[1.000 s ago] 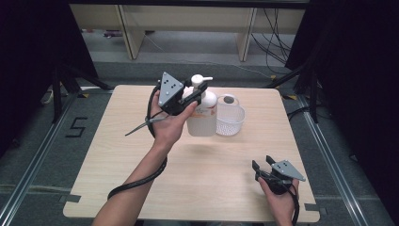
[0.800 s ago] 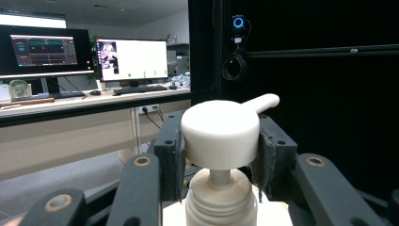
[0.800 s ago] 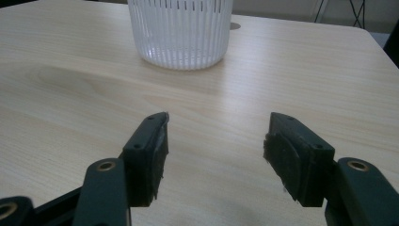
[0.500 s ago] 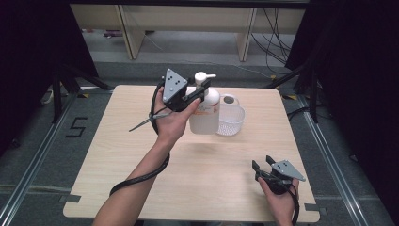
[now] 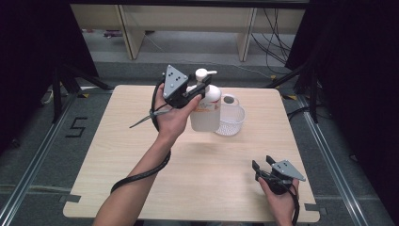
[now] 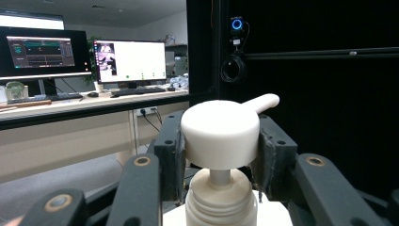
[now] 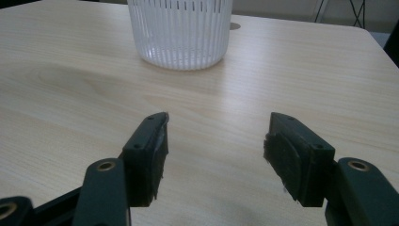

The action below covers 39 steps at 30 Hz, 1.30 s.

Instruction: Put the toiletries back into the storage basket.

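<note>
A white pump bottle (image 5: 205, 113) with a clear body hangs tilted above the table's far middle. My left gripper (image 5: 200, 87) is shut on its pump head (image 6: 220, 132), with a pad pressed against each side of the round cap and the spout pointing away. Just right of the bottle stands a white slatted basket (image 5: 231, 120), which rises at the far end of the table in the right gripper view (image 7: 180, 33). My right gripper (image 5: 263, 164) rests low near the table's front right corner, jaws open with only bare wood between them (image 7: 214, 146).
The light wooden table (image 5: 117, 141) is bordered by black curtains left and right. A small white-rimmed ring (image 5: 229, 100) sits behind the basket. The left gripper's cable trails along the forearm over the table's left half.
My left hand has raised the bottle slightly and carried it a little to the right, nearer the basket. The right gripper has stayed put.
</note>
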Each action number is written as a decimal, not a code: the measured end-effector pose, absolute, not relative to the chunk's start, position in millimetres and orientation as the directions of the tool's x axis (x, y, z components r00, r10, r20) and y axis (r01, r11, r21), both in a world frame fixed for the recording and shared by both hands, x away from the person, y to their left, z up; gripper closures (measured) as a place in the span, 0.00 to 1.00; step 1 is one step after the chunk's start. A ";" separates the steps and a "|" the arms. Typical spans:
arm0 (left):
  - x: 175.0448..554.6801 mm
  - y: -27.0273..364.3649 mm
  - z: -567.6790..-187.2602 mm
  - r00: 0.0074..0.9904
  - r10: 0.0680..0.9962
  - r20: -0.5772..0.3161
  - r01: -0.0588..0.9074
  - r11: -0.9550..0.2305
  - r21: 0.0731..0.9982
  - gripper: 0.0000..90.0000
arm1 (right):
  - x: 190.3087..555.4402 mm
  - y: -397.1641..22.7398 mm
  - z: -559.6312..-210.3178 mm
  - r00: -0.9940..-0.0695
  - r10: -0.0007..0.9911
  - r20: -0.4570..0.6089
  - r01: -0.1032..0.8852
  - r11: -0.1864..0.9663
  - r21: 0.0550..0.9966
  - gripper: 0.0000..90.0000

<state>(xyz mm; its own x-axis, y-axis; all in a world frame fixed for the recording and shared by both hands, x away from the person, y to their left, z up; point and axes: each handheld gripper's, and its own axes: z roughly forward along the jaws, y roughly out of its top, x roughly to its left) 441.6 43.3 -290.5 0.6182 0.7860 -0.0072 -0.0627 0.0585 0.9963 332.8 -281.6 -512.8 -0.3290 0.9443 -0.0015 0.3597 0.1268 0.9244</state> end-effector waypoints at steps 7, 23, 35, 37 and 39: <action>443.8 41.7 -287.5 0.617 0.787 -0.006 -0.066 0.059 0.996 0.66 | 332.8 -281.9 -512.9 -0.333 0.943 0.007 0.360 0.120 0.925 0.44; 452.5 35.5 -279.6 0.617 0.787 0.000 -0.074 0.058 0.996 0.66 | 332.8 -281.6 -512.7 -0.330 0.944 0.001 0.361 0.125 0.924 0.44; 458.0 26.7 -273.9 0.624 0.781 0.007 -0.081 0.055 0.995 0.66 | 332.7 -280.3 -513.2 -0.338 0.941 0.022 0.373 0.113 0.921 0.44; 459.3 25.4 -274.3 0.624 0.781 0.007 -0.078 0.053 0.996 0.66 | 332.6 -281.6 -512.8 -0.331 0.944 0.003 0.361 0.124 0.924 0.44; 461.0 25.0 -274.7 0.624 0.781 0.005 -0.077 0.055 0.996 0.66 | 332.5 -281.8 -512.6 -0.332 0.943 0.003 0.363 0.125 0.923 0.44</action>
